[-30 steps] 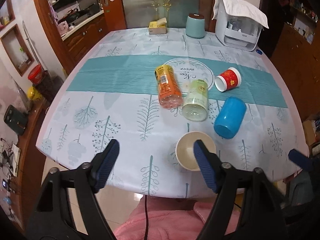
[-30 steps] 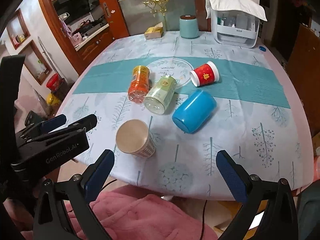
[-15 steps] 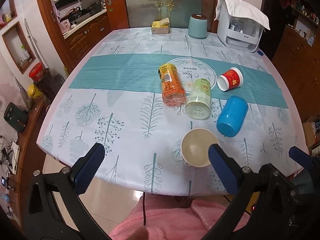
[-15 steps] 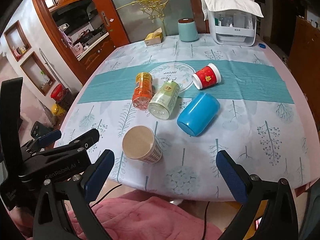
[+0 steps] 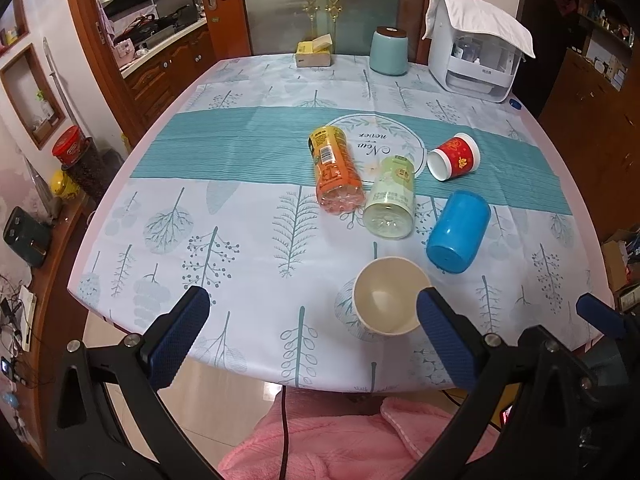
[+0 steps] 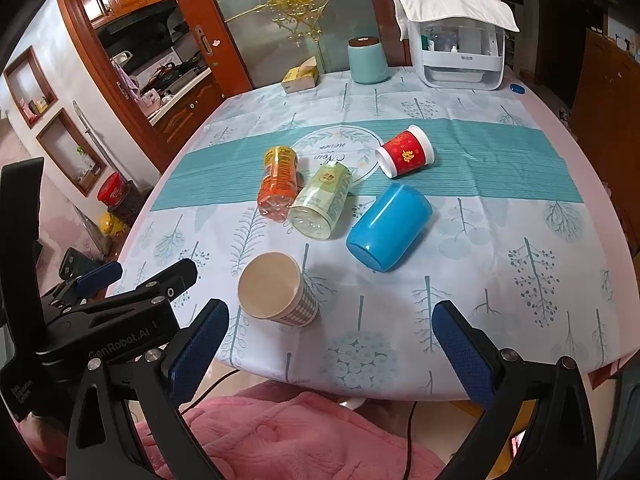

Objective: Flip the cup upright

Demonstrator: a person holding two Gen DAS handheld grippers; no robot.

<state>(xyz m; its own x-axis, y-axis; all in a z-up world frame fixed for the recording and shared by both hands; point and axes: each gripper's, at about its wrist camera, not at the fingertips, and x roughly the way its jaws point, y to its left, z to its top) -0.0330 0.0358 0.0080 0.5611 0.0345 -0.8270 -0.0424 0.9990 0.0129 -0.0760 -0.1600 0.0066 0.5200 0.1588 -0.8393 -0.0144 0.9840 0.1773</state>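
A checked paper cup (image 5: 390,302) (image 6: 276,294) stands upright near the table's front edge, empty, mouth up. A blue plastic cup (image 5: 458,232) (image 6: 388,226) lies on its side behind it, base toward me. A red paper cup (image 5: 454,156) (image 6: 404,151) lies on its side farther back. My left gripper (image 5: 312,338) is open and empty, just in front of the paper cup, its right finger (image 5: 448,344) beside the cup. My right gripper (image 6: 332,352) is open and empty at the table's front edge.
An orange bottle (image 5: 334,170) and a pale green bottle (image 5: 390,196) lie on their sides mid-table. A teal canister (image 5: 388,50), a yellow tissue box (image 5: 314,54) and a white appliance (image 5: 476,46) under a cloth stand at the back. The left gripper's body (image 6: 100,320) shows at lower left.
My left gripper opened wide off the paper cup, which stays upright. Both grippers drew back and rose slightly.
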